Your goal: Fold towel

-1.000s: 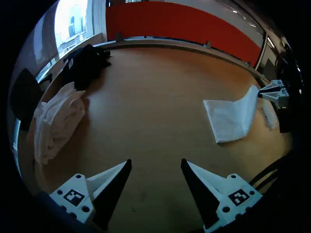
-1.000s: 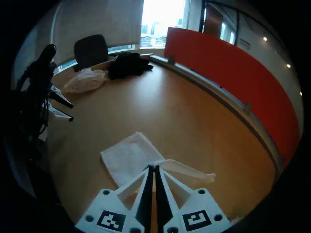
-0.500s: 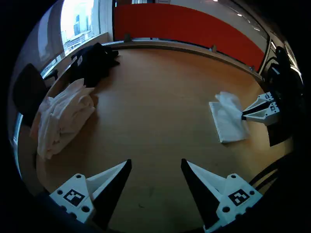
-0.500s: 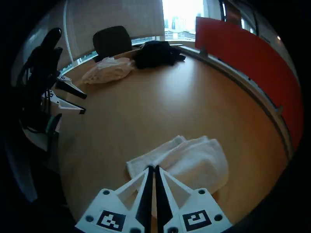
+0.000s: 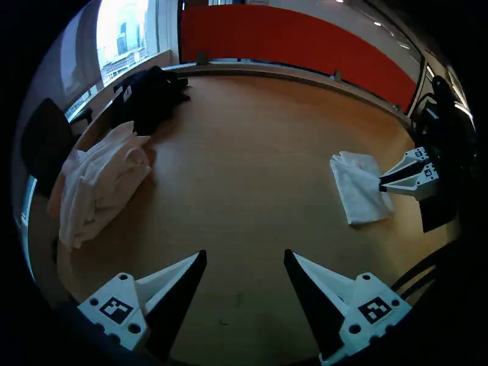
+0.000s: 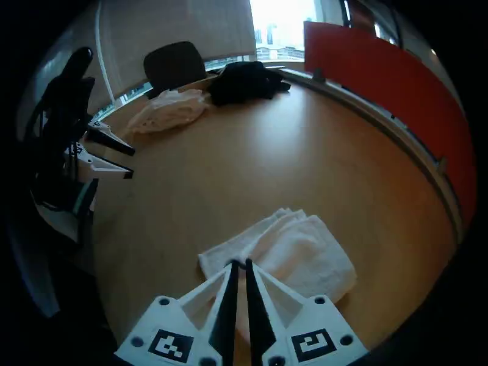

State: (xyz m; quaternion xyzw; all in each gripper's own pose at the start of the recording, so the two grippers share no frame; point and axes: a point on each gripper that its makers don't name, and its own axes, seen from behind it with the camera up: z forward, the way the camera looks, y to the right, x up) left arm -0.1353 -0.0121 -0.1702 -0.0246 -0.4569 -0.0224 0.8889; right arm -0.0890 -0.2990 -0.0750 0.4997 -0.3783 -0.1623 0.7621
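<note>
A white towel (image 6: 287,253) lies folded in layers on the wooden table (image 6: 244,158); the left gripper view has it at the far right (image 5: 360,186). My right gripper (image 6: 240,263) sits low at the towel's near edge. Its fingers are nearly together with a thin slit between them, pinching that edge. The left gripper view also catches the right gripper (image 5: 383,184) touching the towel's right side. My left gripper (image 5: 244,255) hangs open over bare table, far from the towel. It also appears in the right gripper view, where the left gripper (image 6: 129,162) is at the left with a dark sleeve behind it.
A heap of white cloth (image 5: 97,183) lies at the table's left side, with a black garment (image 5: 146,97) beyond it. A dark chair (image 5: 39,146) stands past that edge. A red partition (image 5: 293,36) runs along the far rim.
The right gripper carried the lifted half of the towel across and laid it down, so the towel now lies flat and folded. The left gripper has barely moved.
</note>
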